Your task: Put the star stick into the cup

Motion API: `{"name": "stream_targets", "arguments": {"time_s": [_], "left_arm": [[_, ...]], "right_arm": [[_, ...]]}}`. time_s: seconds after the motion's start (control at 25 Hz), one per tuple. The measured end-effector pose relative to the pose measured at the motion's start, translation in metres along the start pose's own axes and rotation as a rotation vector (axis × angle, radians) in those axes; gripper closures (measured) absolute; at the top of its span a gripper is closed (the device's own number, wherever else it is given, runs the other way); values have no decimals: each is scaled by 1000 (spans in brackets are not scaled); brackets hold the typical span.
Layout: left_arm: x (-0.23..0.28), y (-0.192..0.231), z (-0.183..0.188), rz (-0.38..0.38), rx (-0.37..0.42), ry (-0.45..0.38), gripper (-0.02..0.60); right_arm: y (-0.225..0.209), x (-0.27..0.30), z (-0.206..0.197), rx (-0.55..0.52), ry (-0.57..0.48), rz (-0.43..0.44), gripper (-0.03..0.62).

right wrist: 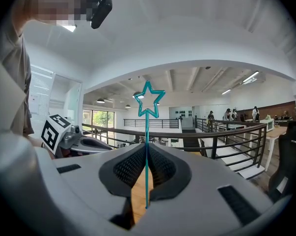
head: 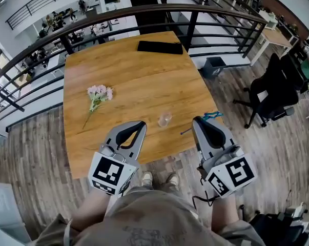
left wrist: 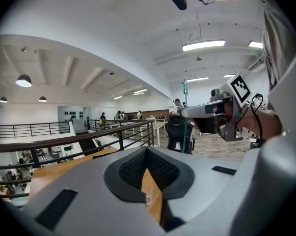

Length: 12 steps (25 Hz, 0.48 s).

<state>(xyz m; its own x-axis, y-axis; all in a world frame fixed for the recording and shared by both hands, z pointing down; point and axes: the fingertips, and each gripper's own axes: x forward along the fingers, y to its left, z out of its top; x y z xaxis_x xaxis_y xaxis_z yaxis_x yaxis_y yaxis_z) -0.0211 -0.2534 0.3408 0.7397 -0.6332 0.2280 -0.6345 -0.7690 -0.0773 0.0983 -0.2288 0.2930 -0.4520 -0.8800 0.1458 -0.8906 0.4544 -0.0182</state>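
Cup (head: 165, 119) standing on the table (head: 144, 76), flowers (head: 98, 97) lying left of the cup and farther back, flat case (head: 160, 47) lying far behind it, left gripper (head: 141, 123) hanging just front-left, right gripper (head: 197, 120) front-right, star stick (right wrist: 147, 132) standing between its jaws.

The left gripper (left wrist: 147, 150) fills the lower half with two broad grey jaws, their tips meeting and nothing held between the black pads. Through the narrow slit below the tips show a strip of wooden table (left wrist: 59, 170) and a small clear cup (left wrist: 148, 199). At right, the right gripper (left wrist: 183, 113) points leftward, with a thin teal star stick (left wrist: 185, 90) standing upright at its tip. Behind are a dark railing (left wrist: 89, 139), a black office chair (left wrist: 179, 132) and a long ceiling light (left wrist: 204, 45).
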Motion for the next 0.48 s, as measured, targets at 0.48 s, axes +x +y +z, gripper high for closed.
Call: {"name": "stream_targets", "arguments": {"time_s": [0.48], "left_arm": [[30, 5, 10, 83, -7, 12, 566]], "right_arm": [[-37, 29, 2, -2, -11, 80, 554]]}}
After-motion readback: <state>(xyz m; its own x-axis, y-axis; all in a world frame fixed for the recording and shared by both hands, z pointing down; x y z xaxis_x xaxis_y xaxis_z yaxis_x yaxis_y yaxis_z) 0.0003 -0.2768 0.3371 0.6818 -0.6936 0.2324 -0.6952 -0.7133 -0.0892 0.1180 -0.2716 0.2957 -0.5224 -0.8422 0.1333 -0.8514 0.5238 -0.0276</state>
